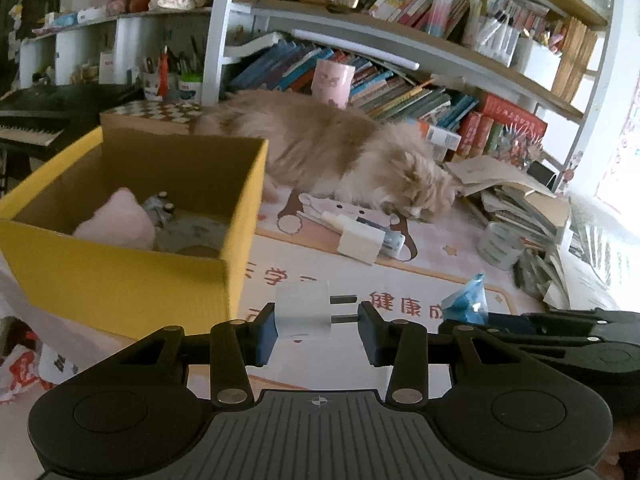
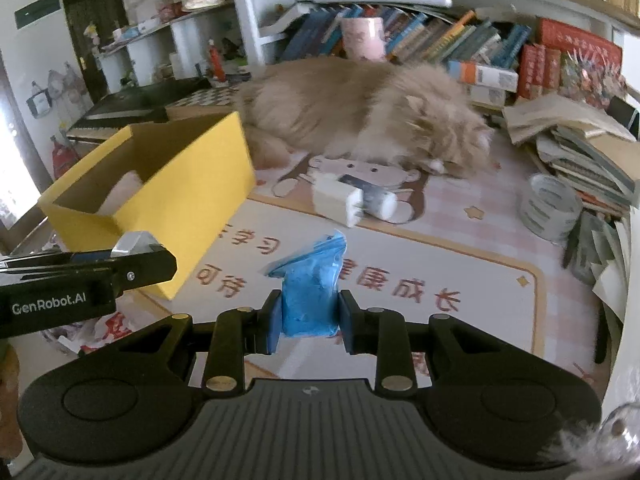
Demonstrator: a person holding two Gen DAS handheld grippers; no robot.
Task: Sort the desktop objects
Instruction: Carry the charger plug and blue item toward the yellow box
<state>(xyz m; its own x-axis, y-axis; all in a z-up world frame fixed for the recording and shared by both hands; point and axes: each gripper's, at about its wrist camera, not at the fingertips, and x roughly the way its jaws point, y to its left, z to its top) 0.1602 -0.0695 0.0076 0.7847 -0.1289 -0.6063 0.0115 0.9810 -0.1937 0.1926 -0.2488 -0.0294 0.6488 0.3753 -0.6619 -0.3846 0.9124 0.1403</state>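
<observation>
In the left view the left gripper (image 1: 318, 326) clamps a white plug (image 1: 303, 309) beside the part-filled yellow box (image 1: 120, 280); in the right view the right gripper (image 2: 307, 322) pinches a blue bag (image 2: 310, 288), while a charger (image 2: 338, 199) and tape (image 2: 550, 210) remain on the table (image 2: 460, 248).

The box (image 1: 120, 280) at the left edge of the surface is yellow outside and plain brown inside. The plug adapter (image 1: 303, 310) is white with dark prongs. The crumpled packet (image 2: 308, 292) is bright blue. The cat (image 1: 340, 152) is pale ginger-cream. The mat (image 2: 460, 248) is pink-checked with a cream panel, orange border and red characters. The cup (image 1: 333, 82) is pink. The fingers (image 2: 275, 322) carry blue pads.
</observation>
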